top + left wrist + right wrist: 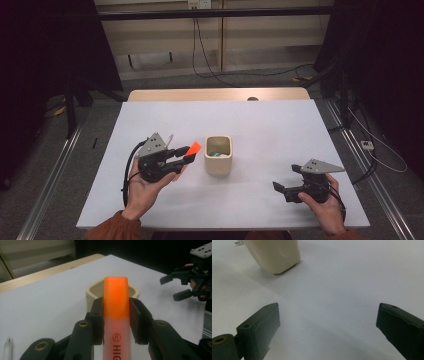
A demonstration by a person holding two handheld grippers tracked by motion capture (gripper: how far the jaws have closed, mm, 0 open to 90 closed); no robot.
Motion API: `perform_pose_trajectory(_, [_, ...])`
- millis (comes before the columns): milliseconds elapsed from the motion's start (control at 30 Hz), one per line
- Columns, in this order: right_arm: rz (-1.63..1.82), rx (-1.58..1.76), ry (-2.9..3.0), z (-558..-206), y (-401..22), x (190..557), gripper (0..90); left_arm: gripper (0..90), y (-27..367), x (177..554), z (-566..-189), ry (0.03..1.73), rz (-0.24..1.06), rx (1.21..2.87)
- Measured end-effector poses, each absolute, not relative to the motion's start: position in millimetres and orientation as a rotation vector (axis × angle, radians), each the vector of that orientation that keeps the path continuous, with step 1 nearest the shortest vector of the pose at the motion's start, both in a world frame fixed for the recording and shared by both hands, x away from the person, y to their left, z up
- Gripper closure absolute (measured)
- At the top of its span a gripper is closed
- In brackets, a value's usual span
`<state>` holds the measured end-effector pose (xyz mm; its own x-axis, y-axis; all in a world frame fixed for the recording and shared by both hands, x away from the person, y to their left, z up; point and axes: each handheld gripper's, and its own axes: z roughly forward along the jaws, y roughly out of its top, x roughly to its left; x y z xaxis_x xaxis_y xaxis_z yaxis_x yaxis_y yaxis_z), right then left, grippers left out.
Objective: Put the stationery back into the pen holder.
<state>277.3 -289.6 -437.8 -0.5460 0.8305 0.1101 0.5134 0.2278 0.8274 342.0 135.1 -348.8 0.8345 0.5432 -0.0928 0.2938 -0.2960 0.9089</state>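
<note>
My left gripper is shut on an orange highlighter, whose orange cap sticks out past the jaws toward a cream square cup. The cup stands just beyond the highlighter tip, with something green inside it. My right gripper rests low near the table's front right, jaws wide apart with nothing between them. The cup sits off to its upper left.
A white pen lies on the white table beside my left gripper. A wooden strip edges the table's far side. Cables run over the floor behind.
</note>
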Motion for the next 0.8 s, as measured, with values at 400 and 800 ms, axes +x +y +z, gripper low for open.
perform_pose_trajectory(400, [1.252,1.259,2.145,-438,-290,277,5.3,67.2,117,354,-338,0.618,0.286,1.881])
perform_pose_trajectory(800, [1.246,1.258,2.152,-438,-289,277,5.3,67.2,109,367,-333,0.609,0.294,1.856])
